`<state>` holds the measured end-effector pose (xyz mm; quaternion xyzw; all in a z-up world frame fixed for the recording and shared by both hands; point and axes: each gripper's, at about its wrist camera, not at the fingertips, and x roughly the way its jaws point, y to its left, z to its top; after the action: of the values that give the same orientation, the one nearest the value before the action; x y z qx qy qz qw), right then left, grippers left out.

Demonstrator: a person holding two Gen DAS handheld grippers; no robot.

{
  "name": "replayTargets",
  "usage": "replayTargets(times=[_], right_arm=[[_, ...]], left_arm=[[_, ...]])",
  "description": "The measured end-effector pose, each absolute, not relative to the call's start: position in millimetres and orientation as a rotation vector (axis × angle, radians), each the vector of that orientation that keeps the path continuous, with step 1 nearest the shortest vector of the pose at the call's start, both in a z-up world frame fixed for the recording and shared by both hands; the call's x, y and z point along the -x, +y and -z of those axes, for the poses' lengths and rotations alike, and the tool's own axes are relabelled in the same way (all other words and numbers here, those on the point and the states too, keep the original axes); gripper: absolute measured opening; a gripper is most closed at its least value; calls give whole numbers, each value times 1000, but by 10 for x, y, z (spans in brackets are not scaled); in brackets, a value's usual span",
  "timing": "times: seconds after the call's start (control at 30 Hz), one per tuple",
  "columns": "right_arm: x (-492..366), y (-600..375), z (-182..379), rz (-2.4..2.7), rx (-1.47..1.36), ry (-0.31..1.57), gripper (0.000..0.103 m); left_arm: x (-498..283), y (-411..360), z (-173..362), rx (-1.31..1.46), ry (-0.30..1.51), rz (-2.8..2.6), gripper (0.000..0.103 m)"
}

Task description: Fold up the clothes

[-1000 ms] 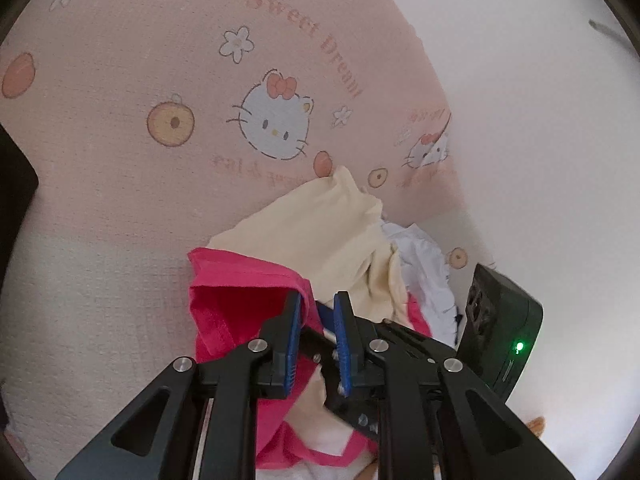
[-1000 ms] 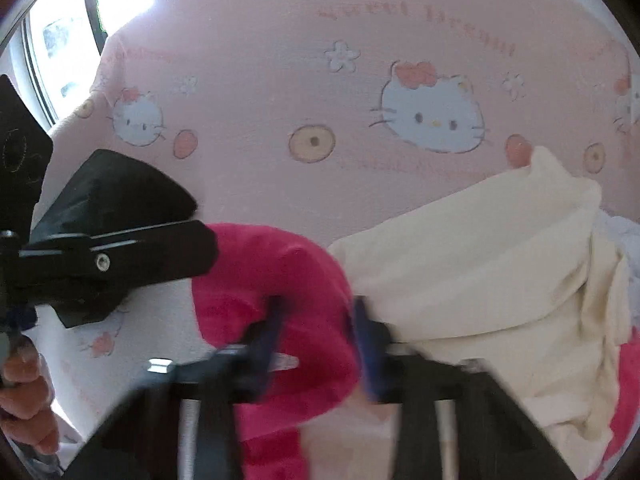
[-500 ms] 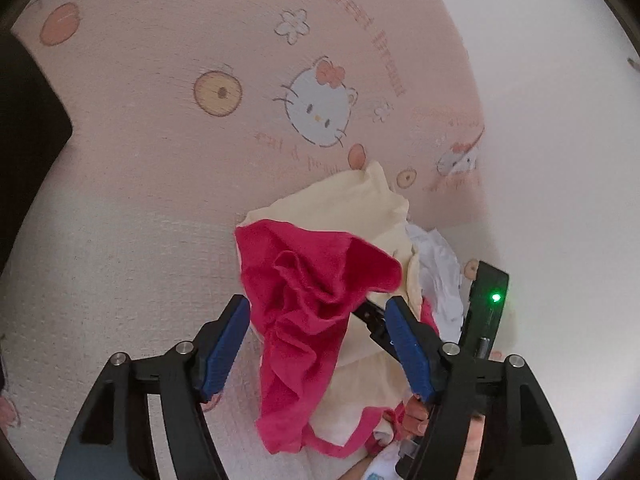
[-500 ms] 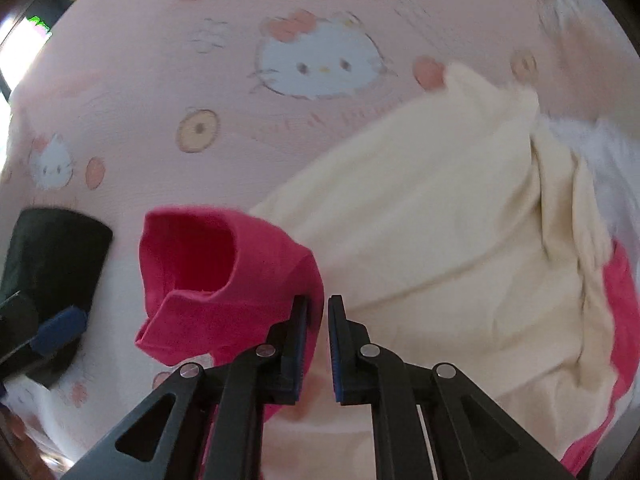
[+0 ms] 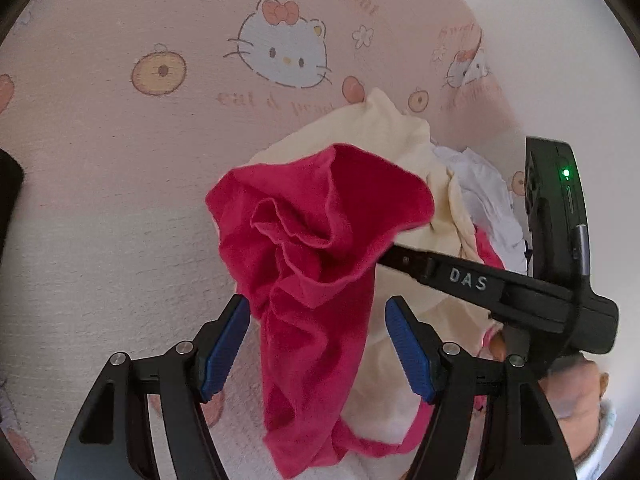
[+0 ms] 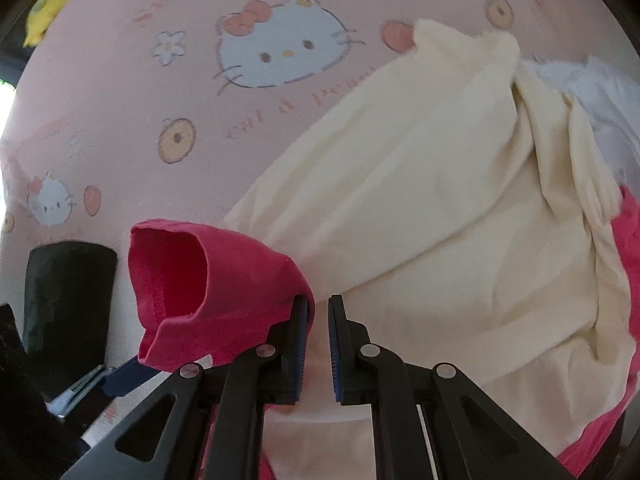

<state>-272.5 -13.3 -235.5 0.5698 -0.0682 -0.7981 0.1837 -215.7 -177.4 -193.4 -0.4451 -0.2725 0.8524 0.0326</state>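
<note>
Clothes are heaped on a pink cartoon-cat blanket [image 5: 120, 128] that covers the surface below both cameras. In the left wrist view, a pink garment [image 5: 316, 264] is seen bunched and draped over a cream garment [image 5: 384, 132], with a white garment [image 5: 480, 196] partly tucked beside the cream one at the right. The left gripper [image 5: 318, 352] is held with its jaws well apart, the blue pads standing either side of the hanging pink cloth without pressing on it. The right gripper [image 5: 404, 258] is seen reaching in from the right of that view, its tip buried under the raised fold of the pink garment, which is lifted off the heap there. In the right wrist view, the right gripper [image 6: 318, 332] is shown with its jaws drawn almost together; pink cloth [image 6: 224, 284] is gathered against the left pad and an open sleeve or hem is turned toward the camera, though the exact pinch point is hidden by the fingers. The cream garment [image 6: 420, 208] fills the right of that view. A black object [image 6: 64, 304] lies on the blanket at the left edge.
</note>
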Motion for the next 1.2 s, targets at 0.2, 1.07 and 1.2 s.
replayTargets(times=[0.2, 1.07, 1.2], right_arm=[[2820, 98, 2382, 2168, -1662, -477, 27], [2527, -293, 2137, 1964, -1600, -375, 66], [2564, -213, 2223, 1962, -1629, -487, 29]], left_arm=[[2270, -1712, 1863, 1283, -761, -2638, 39], [2288, -1355, 1738, 1180, -700, -2536, 22], [2280, -1335, 1736, 1232, -672, -2513, 22]])
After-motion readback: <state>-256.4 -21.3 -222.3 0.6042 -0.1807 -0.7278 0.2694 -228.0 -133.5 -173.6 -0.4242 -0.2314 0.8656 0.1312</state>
